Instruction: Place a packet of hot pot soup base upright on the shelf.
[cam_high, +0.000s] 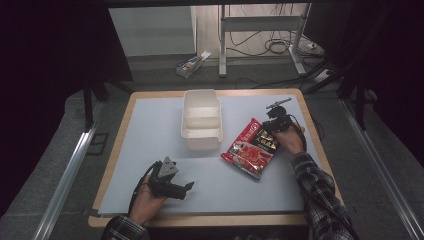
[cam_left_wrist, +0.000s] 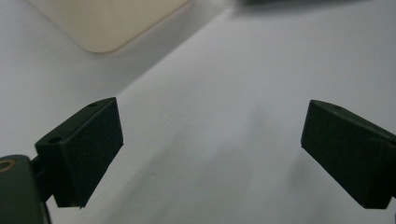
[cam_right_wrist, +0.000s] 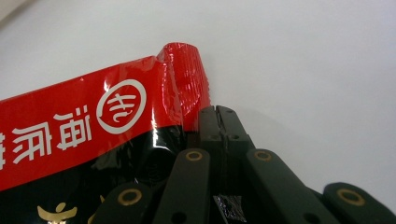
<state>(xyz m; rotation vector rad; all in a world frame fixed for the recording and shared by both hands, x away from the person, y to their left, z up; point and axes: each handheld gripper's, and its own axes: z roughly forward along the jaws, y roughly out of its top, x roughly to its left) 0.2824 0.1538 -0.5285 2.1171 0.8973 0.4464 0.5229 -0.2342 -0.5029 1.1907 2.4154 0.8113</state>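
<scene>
A red and black snack packet (cam_high: 249, 152) lies flat on the grey mat (cam_high: 150, 130), right of the middle. My right gripper (cam_high: 267, 131) is at the packet's far right corner. In the right gripper view its jaws (cam_right_wrist: 219, 114) are pressed together on the crinkled red edge of the packet (cam_right_wrist: 84, 121), with a sliver of film caught between them. My left gripper (cam_high: 186, 188) rests low on the mat at the front left, well apart from the packet. In its own view the left gripper (cam_left_wrist: 210, 154) stands wide open over bare mat, holding nothing.
A white rectangular container (cam_high: 201, 120) with two compartments stands at the middle back of the mat, left of the packet. A cream rounded corner (cam_left_wrist: 107, 23) shows at the top left of the left gripper view. The table's wooden rim (cam_high: 200, 220) borders the mat.
</scene>
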